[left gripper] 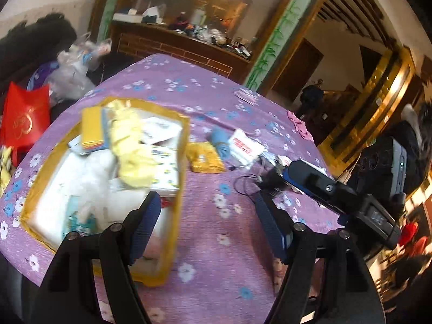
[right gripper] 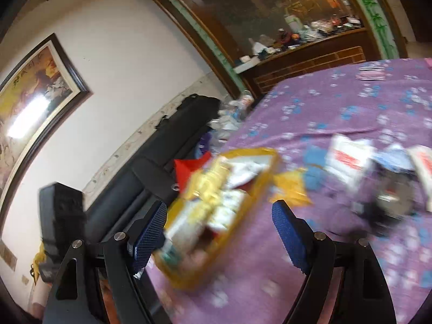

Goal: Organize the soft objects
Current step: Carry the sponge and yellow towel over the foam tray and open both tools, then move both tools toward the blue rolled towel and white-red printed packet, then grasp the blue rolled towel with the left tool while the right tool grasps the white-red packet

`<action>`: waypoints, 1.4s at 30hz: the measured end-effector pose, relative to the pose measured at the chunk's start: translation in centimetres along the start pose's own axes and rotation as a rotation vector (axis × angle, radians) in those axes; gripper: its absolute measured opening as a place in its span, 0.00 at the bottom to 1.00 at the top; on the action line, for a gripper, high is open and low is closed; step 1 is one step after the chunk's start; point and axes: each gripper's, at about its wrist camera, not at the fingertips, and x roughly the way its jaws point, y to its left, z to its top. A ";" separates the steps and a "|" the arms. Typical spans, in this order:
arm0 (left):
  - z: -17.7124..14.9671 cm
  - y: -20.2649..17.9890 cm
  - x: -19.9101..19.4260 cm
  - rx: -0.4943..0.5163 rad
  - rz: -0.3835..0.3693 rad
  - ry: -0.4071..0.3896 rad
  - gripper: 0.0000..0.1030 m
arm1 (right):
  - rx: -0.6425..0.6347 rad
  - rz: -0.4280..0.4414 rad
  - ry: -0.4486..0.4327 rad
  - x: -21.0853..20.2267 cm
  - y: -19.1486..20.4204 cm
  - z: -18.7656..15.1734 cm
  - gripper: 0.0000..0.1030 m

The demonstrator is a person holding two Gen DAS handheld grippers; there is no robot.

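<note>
A round table (left gripper: 216, 232) draped in a purple cloth with white and blue flowers fills most of both views. The right wrist view is heavily blurred.

On the cloth sits a shallow box (left gripper: 183, 145) with yellow taped edges, the largest item on the table; it holds a heap of soft goods. Inside it lie white packets (left gripper: 81, 178), a pale yellow fluffy cloth (left gripper: 129, 151) draped across the middle, a yellow-orange folded cloth (left gripper: 93, 131) at the far corner, and a printed white pack (left gripper: 164, 170) against the right-hand wall. In the right wrist view the same box (right gripper: 267, 167) appears smeared, between the two fingers.

Just beside the box, on the bare cloth, lie a crumpled yellow bag (left gripper: 205, 158), then a rolled blue cloth (left gripper: 220, 141), then a white packet with red print (left gripper: 245, 147), in a row running away from the box. A small pink cloth (left gripper: 299, 127) rests well apart, near the far table edge.

The left gripper (left gripper: 208, 216) hovers above the table with its jaws spread wide and nothing between them; one blue finger pad (left gripper: 145, 224) overlaps the box's near corner in the picture, and contact cannot be judged. The right gripper (right gripper: 221, 232) is likewise released, jaws wide, empty. Its body (left gripper: 340, 194) shows in the left wrist view, over the table's right side.

A red bag (left gripper: 24, 118) stands off the table, to the left.
</note>
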 end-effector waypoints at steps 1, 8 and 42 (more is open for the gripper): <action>0.0 -1.0 0.4 0.021 -0.014 0.013 0.70 | 0.002 -0.032 -0.004 -1.1 -1.0 0.0 0.79; 0.8 -3.4 2.7 0.029 -0.022 0.082 0.70 | 0.057 -0.179 -0.007 -6.2 -7.2 3.1 0.79; 7.9 -5.6 23.4 0.154 0.291 0.340 0.31 | 0.266 -0.488 0.207 -1.6 -21.0 7.2 0.15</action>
